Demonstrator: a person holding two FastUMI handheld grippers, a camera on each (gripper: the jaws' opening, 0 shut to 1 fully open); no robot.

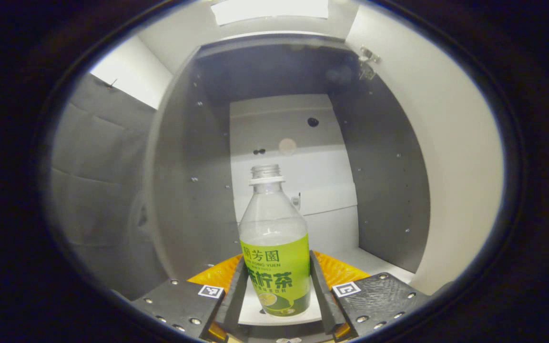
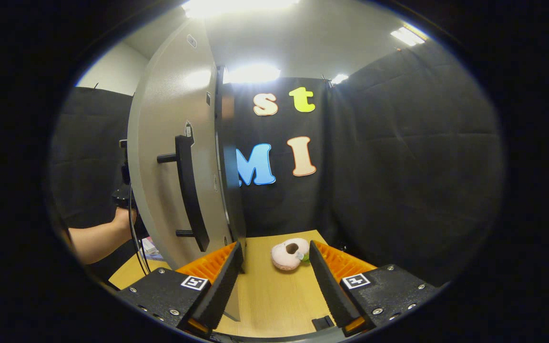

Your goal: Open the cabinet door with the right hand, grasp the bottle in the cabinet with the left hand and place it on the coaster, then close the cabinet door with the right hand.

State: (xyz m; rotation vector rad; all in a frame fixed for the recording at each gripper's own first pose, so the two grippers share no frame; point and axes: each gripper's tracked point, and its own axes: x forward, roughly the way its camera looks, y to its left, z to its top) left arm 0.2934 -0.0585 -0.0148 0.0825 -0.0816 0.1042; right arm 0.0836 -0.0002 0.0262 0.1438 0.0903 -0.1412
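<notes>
One pale wooden surface, ringed by black cloth walls, with a pink doughnut-shaped toy lying beyond the right tongs, spread wide on nothing. Beside those tongs, the grey cabinet door swung open, dark bar handle outward. Inside the cabinet, uncapped clear bottle, green label, upright on the white shelf between the left tongs, fingers flanking its base; contact unclear.

A pink plush doughnut lies on the table.
</notes>
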